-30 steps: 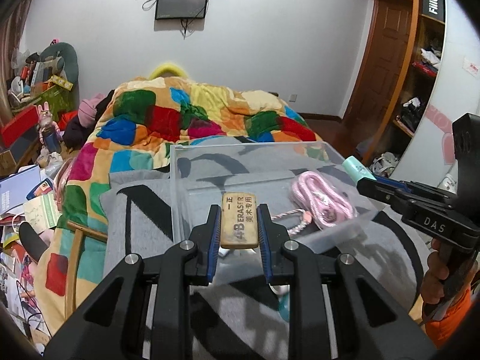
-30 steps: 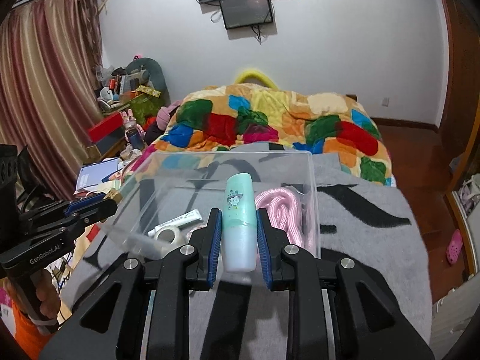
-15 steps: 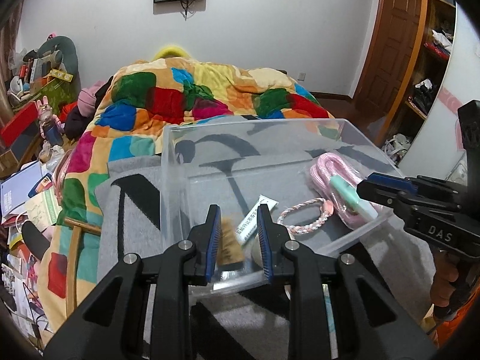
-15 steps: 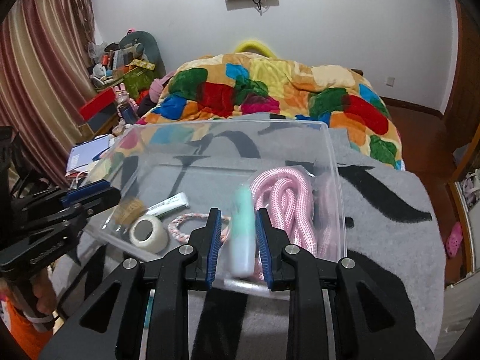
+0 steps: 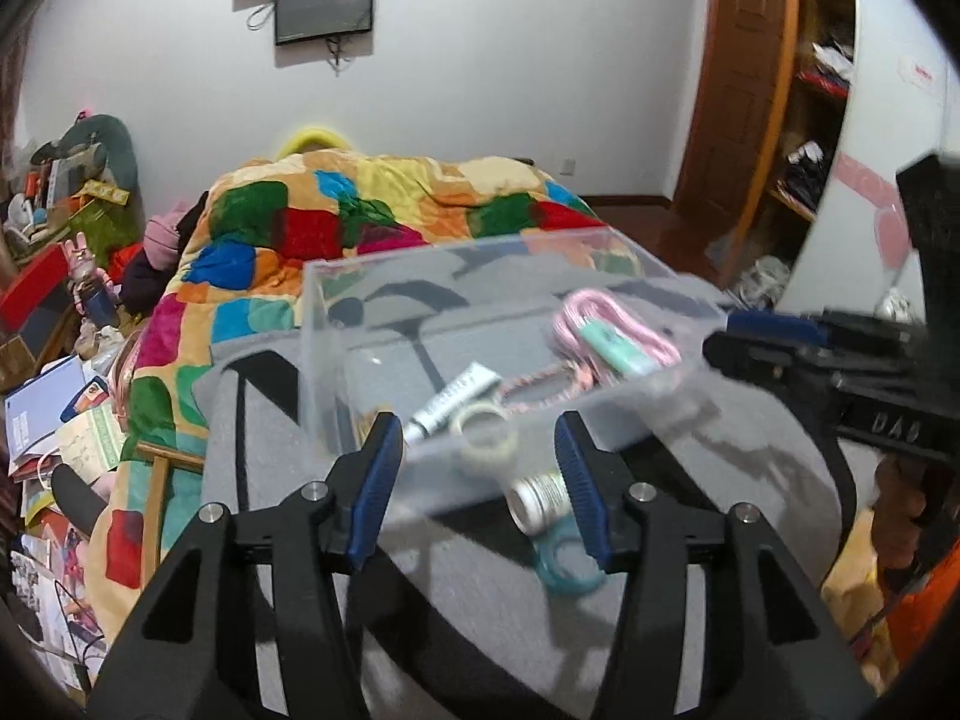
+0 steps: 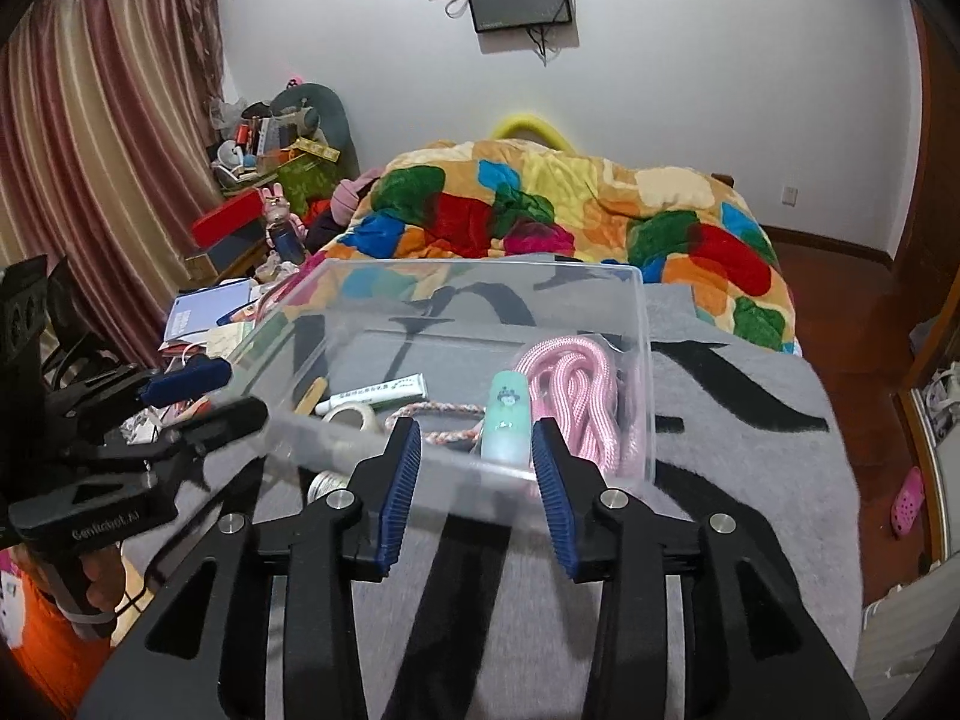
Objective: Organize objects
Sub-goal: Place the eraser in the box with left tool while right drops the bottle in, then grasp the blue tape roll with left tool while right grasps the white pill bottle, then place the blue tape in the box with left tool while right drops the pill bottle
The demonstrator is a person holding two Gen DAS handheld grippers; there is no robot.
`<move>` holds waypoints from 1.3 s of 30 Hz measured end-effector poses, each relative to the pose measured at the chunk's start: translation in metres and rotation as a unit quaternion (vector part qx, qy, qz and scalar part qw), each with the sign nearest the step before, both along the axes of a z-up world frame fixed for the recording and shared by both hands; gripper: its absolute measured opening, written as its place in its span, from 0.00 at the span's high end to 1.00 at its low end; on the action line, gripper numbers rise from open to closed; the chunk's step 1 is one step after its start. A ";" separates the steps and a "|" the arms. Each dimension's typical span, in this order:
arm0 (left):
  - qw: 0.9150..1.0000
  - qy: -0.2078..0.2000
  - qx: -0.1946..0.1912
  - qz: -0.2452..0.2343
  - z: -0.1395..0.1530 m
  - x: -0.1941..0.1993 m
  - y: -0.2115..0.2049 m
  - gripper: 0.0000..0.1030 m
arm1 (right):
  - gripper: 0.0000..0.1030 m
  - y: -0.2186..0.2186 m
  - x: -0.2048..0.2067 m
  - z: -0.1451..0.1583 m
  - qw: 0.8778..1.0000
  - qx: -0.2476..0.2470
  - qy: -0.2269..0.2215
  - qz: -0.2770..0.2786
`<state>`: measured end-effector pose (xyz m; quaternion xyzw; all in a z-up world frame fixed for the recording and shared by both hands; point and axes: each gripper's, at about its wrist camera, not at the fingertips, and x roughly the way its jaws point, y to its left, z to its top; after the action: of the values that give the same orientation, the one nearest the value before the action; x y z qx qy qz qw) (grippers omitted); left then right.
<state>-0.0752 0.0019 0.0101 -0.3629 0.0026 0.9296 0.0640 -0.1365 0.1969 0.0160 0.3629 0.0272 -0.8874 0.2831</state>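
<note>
A clear plastic box stands on a grey blanket. In it lie a pink rope, a mint green tube, a white tube, a braided bracelet, a tape roll and a tan eraser. My left gripper is open and empty, just in front of the box. My right gripper is open and empty at the box's near wall. A silver tape roll and a teal ring lie on the blanket outside the box.
The grey blanket with black marks covers the near bed; a colourful quilt lies beyond. Clutter of books and toys fills the left floor. A wooden door and shelves stand at the right.
Both grippers opened and pulled back from the box. The left let go of the eraser and the right let go of the mint tube; both now lie in the box.
</note>
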 end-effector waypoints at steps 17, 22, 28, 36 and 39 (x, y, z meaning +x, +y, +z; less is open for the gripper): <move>0.995 -0.075 0.040 -0.045 -0.064 0.022 0.021 0.63 | 0.55 -0.017 0.026 -0.034 0.999 0.024 -0.035 0.022; 0.997 -0.066 0.042 -0.025 -0.063 0.040 0.002 0.63 | 0.49 -0.046 0.020 -0.051 0.996 0.011 -0.073 0.042; 0.997 -0.059 0.054 0.005 -0.062 0.049 -0.021 0.63 | 0.42 -0.079 0.015 -0.059 0.997 0.032 -0.070 0.029; 0.997 -0.033 0.065 0.015 -0.047 0.051 -0.031 0.63 | 0.52 -0.072 0.017 -0.062 0.997 0.035 -0.066 0.023; 0.997 -0.025 0.067 0.015 -0.039 0.051 -0.031 0.63 | 0.52 -0.067 0.026 -0.054 0.998 0.034 -0.052 0.030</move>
<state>-0.0244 -0.0296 -0.0290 -0.3805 -0.0664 0.9194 0.0744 -0.1105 0.1304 -0.0377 0.4167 0.0538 -0.8571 0.2980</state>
